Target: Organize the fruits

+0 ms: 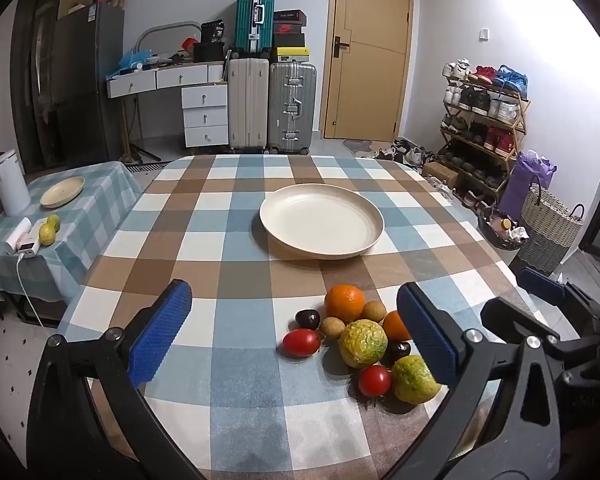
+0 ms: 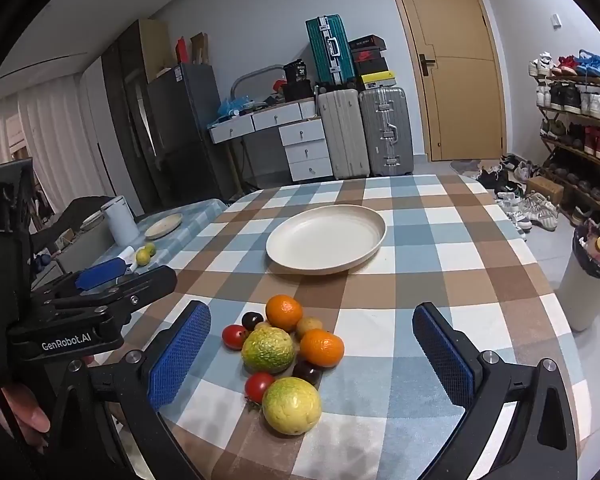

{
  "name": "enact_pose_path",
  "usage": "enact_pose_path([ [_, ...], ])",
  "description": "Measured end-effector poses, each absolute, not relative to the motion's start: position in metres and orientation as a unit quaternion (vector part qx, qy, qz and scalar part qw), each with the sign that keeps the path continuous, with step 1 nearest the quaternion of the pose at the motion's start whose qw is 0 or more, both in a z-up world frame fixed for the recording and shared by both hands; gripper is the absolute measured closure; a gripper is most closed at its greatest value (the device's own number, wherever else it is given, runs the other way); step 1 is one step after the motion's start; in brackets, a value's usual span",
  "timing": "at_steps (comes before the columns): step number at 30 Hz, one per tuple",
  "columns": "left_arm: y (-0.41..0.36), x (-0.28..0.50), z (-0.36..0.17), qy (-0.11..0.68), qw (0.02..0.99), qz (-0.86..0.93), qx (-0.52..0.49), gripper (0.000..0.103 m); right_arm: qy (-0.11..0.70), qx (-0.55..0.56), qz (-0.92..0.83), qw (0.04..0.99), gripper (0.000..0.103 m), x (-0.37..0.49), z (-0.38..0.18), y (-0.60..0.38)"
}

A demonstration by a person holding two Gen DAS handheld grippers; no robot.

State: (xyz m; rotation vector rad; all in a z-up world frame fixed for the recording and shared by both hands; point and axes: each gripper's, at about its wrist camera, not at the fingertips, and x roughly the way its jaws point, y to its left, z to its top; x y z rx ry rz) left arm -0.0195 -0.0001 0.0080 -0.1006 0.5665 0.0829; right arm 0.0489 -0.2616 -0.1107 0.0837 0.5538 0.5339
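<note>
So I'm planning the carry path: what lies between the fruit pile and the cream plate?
Nothing: only bare checked tablecloth separates the fruit pile from the plate. Both wrist views show it.

Bare cloth between fruit pile (image 2: 284, 356) and plate (image 2: 326, 240); fruits packed touching, no claw gap between.

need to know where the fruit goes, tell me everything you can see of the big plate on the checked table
The plate is round, cream-coloured and wide, with a low raised rim; it looks like matte plastic or ceramic. It sits flat and upright on the checked tablecloth, toward the far middle of the table, beyond the pile of fruit. Nothing lies in it, and nothing touches it but the cloth.
</note>
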Motion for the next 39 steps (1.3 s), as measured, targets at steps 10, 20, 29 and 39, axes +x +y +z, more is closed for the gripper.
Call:
enact_pose_path([
  [10,0.0,-0.02,0.008,0.28,0.958,0.04,-0.05,0.001,0.27,0.044,0.26,0.926,0.0,0.049,-0.113,-0.264],
  [20,-0.001,-0.021,0.005,0.28,0.958,0.048,-0.041,0.001,0.266,0.041,0.254,0.929,0.0,0.05,-0.113,-0.264],
  [29,-0.002,-0.019,0.002,0.282,0.958,0.046,-0.042,0.001,0.283,0.036,0.254,0.924,0.0,0.049,-0.114,-0.262],
  [39,0.0,-0.006,-0.011,0.295,0.953,0.047,-0.04,0.001,0.323,0.032,0.259,0.91,0.0,0.059,-0.122,-0.262],
])
